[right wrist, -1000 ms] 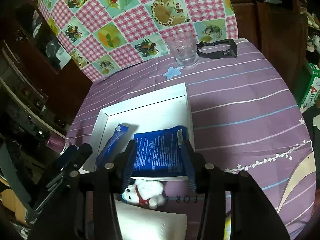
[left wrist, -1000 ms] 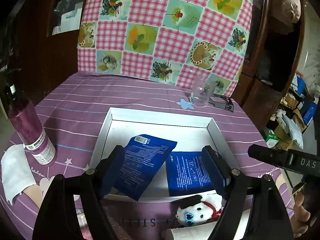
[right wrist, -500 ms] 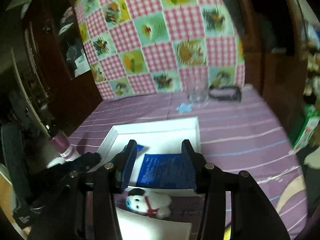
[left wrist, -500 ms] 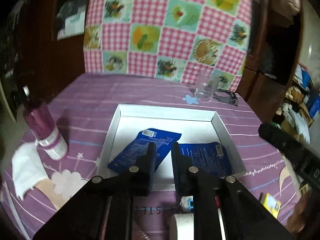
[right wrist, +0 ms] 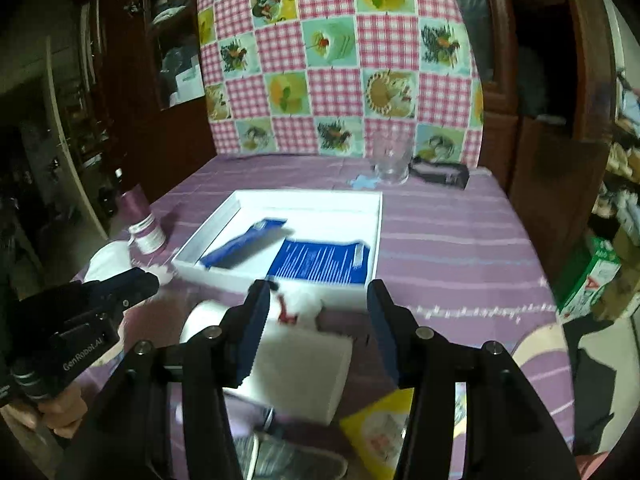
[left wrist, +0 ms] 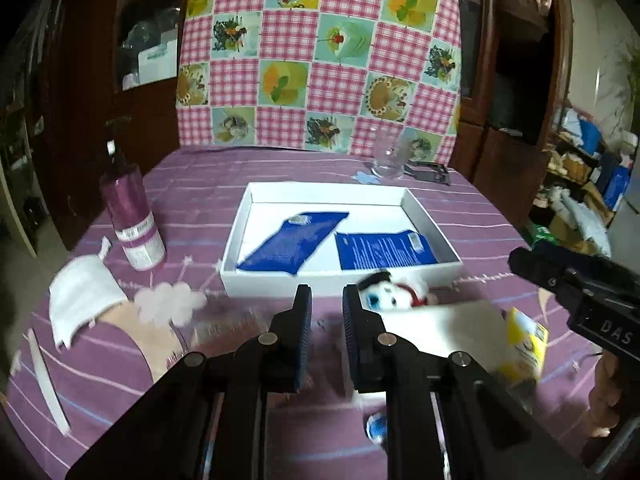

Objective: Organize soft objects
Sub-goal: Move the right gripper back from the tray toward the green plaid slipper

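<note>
a: right wrist view: plush toy [right wrist: 298, 305] lies on the worktop [right wrist: 460, 240], against the near wall of the tray [right wrist: 376, 236]; right hand-held gripper [right wrist: 316, 330] gapes wide above it.

b: left hand-held gripper [left wrist: 325, 328] is narrow, holding nothing. drop the right one straight, pinch the body, clear the white pad [right wrist: 300, 368].
</note>
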The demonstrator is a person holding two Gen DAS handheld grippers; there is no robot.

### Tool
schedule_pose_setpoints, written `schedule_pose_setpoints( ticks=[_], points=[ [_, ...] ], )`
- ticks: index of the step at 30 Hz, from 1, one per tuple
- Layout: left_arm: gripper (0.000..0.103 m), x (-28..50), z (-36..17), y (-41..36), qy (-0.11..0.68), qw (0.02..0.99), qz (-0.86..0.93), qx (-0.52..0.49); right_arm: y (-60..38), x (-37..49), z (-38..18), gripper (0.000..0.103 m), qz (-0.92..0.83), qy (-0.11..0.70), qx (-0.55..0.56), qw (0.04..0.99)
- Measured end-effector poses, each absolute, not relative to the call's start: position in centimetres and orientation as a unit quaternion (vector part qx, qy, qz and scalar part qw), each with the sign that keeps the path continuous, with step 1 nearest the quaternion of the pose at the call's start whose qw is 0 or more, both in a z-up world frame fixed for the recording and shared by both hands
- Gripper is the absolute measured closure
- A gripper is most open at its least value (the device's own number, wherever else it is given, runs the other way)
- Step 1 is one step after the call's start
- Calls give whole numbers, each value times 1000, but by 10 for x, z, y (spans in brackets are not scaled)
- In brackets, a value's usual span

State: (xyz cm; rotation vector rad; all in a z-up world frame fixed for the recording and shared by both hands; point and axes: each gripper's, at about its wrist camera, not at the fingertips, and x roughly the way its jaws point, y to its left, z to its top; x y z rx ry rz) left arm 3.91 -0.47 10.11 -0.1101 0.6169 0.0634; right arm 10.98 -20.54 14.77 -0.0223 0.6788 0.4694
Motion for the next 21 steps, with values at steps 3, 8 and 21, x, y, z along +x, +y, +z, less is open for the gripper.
schedule_pose_setpoints(
  ticks=[3,8,21],
  points=[
    [88,29,94,-4,296,953,44,-54,-211,103,138,51,223,336,-1,915],
    [88,18,79,-5,300,952,22,-62,-223,90,132,51,223,323,16,919],
    [88,-9,58,-18,268,961,37,-52,-229,78,113,51,262,359,58,894]
  ],
)
